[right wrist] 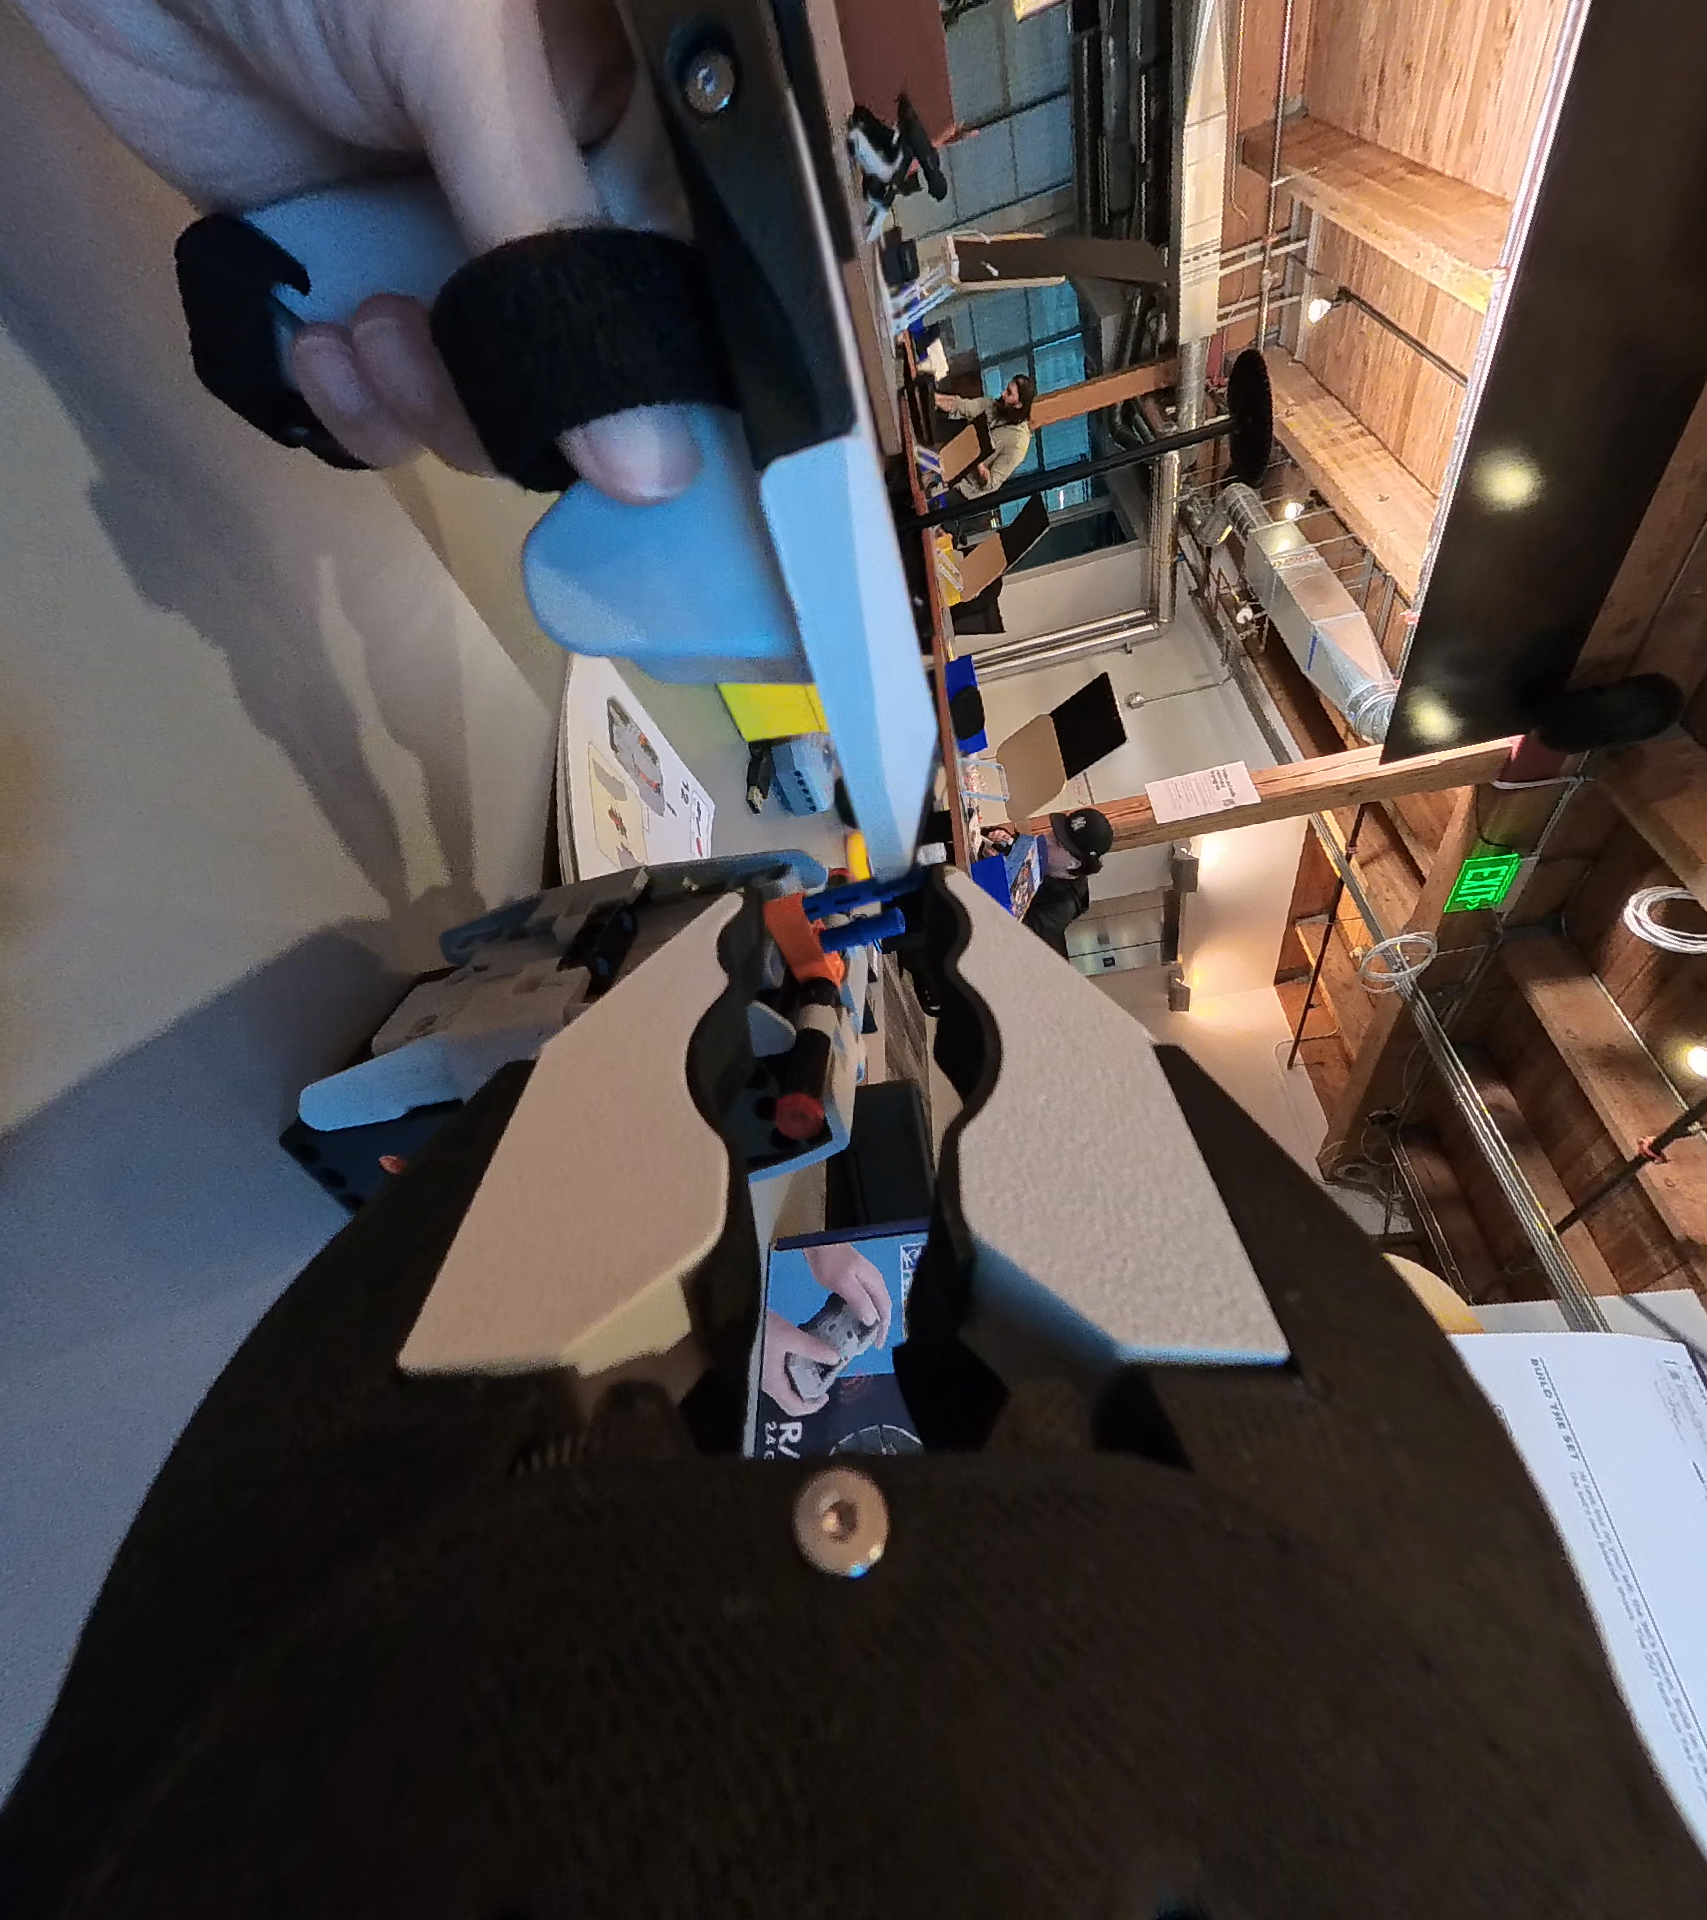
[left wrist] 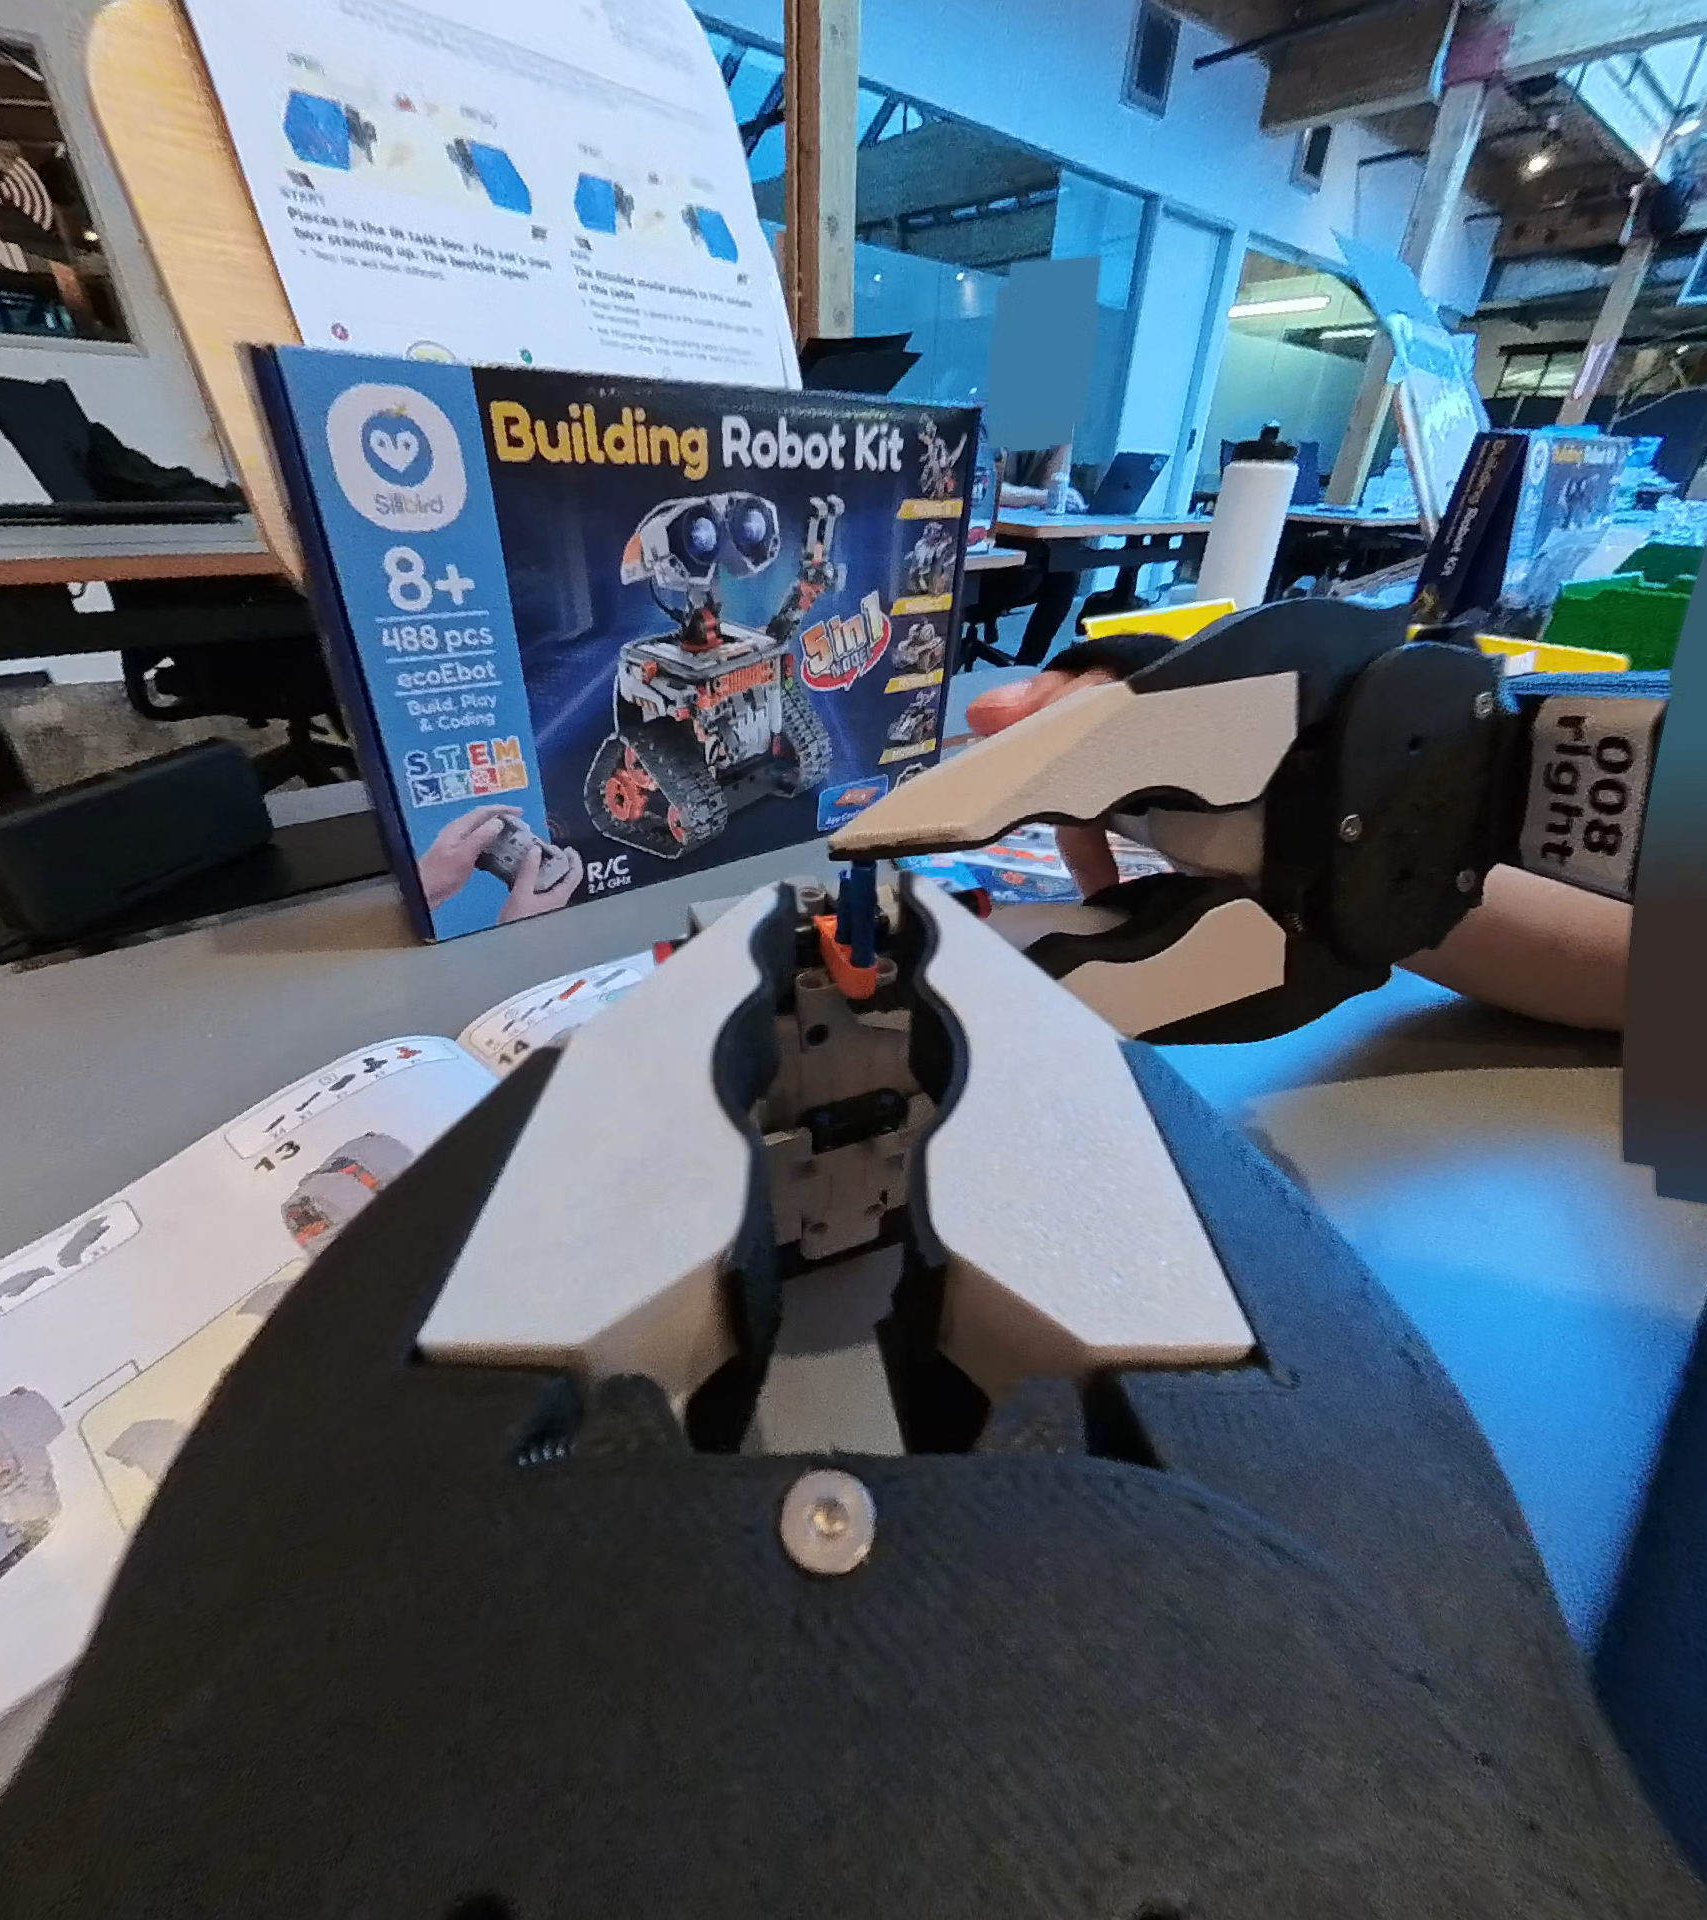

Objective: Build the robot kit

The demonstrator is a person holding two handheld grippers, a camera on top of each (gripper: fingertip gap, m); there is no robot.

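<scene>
Left gripper [left wrist: 854, 914] clamps grey brick assembly [left wrist: 844, 1049]; right gripper [right wrist: 833, 914] nips its blue pin [right wrist: 854, 902]. Kit box [left wrist: 620, 634] upright on counter [left wrist: 153, 1018].

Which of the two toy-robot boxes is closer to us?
The large box facing the camera, beside the open booklet; the other box stands far back on the right.

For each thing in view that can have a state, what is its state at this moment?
left gripper: shut on the grey block assembly.
grey block assembly: held off the table, a blue pin sticking up at its top.
blue pin: upright, right gripper's tip touching its top.
right gripper: shut on the blue pin.
kit box: standing upright, closed.
booklet: lying open on the table.
</scene>
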